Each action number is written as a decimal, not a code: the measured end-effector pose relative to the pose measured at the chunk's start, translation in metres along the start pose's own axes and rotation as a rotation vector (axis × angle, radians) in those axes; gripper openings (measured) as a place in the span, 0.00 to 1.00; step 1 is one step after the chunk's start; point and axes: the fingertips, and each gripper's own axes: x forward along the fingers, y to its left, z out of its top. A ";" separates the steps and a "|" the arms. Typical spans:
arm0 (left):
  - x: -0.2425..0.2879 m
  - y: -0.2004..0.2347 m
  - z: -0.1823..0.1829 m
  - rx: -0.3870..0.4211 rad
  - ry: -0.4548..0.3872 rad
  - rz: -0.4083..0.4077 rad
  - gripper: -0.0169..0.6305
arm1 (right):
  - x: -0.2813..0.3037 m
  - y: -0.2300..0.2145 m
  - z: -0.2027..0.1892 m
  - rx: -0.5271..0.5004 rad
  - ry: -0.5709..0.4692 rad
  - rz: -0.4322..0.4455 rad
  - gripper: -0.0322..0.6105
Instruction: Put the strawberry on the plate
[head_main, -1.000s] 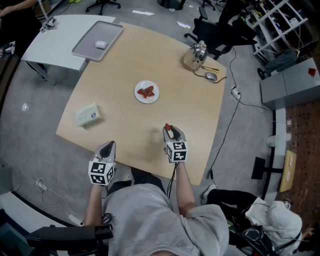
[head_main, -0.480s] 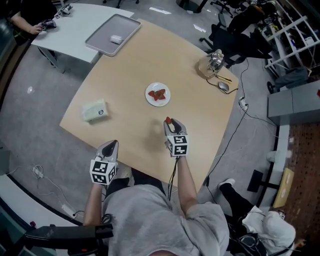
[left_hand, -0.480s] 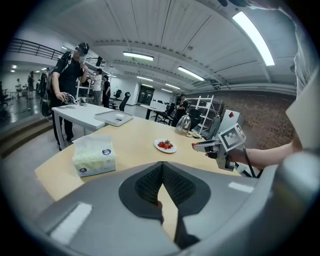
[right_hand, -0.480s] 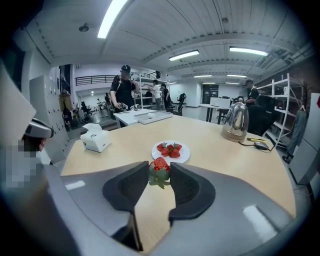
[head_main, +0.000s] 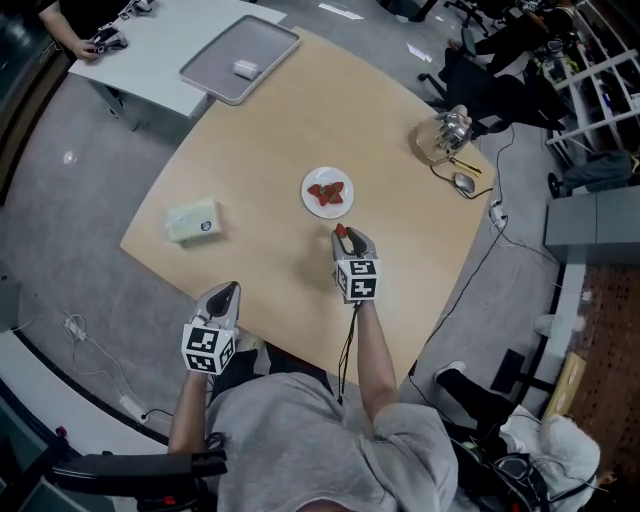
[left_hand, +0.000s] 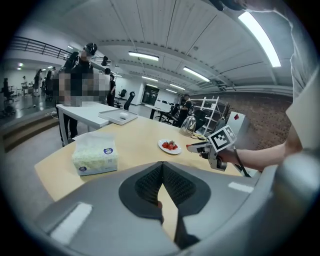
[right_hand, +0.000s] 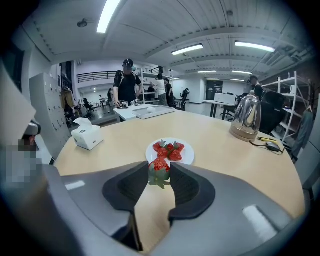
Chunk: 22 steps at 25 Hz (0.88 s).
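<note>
Matt pale wood table (head_main: 300, 100), glossy white plate (head_main: 328, 174)

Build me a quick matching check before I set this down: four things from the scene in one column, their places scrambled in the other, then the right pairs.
Things
1. red strawberry with green leaves
2. round white plate
3. pale soft-pack tissue box
4. shiny metal kettle

Places
A. near the left edge of the wooden table, as the head view shows it
B. clamped between the jaws of the right gripper
C. mid-table, holding several other strawberries
D. at the table's far right corner

Pairs: 1-B, 2-C, 3-A, 4-D
</note>
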 end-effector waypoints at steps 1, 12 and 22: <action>0.001 0.000 0.000 -0.004 0.002 0.003 0.06 | 0.003 -0.002 0.000 -0.001 0.002 0.001 0.27; 0.022 0.002 0.000 -0.040 0.012 0.018 0.06 | 0.043 -0.011 0.002 -0.024 0.032 0.042 0.27; 0.036 0.004 -0.004 -0.076 0.028 0.048 0.06 | 0.073 -0.016 0.001 -0.052 0.075 0.074 0.27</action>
